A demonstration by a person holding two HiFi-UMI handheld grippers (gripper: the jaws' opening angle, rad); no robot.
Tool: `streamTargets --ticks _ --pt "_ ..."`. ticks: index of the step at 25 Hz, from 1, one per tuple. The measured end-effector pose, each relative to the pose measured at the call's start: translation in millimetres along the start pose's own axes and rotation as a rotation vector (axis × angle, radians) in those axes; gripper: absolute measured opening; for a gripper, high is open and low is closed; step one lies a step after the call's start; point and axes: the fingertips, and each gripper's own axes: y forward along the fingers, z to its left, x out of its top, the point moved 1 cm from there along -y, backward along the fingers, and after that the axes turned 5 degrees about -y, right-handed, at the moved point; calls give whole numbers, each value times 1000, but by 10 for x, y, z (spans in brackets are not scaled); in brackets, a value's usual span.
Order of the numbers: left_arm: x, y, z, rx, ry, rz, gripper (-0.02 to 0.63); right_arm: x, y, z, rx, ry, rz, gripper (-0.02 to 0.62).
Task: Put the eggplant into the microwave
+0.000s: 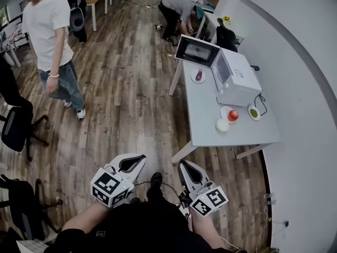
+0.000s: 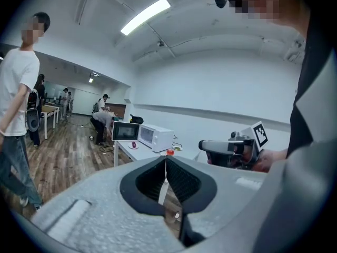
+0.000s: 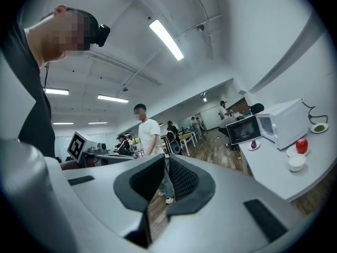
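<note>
The purple eggplant (image 1: 198, 76) lies on a small plate on the grey table (image 1: 210, 125), in front of the white microwave (image 1: 239, 78), whose door (image 1: 197, 50) stands open. Far off in the left gripper view the eggplant (image 2: 134, 144) and microwave (image 2: 155, 137) show small; the right gripper view has the eggplant (image 3: 254, 144) beside the microwave (image 3: 287, 123). My left gripper (image 1: 138, 158) and right gripper (image 1: 187, 166) hang close to my body, well short of the table. The left gripper (image 2: 166, 158) is shut with nothing in it, and so is the right gripper (image 3: 165, 156).
On the table's near part sit a red fruit (image 1: 232, 115) on a plate, a white bowl (image 1: 222, 125) and a small dish of something green (image 1: 254, 113). A person (image 1: 52, 41) stands on the wooden floor at the left. Black office chairs (image 1: 16, 128) stand at the far left.
</note>
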Motion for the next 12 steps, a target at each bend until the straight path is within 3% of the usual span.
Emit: streamTargets --ticks 12 --pt "531 1254 569 31 -24 -3 11 301 721 -1301 93 24 -18 25"
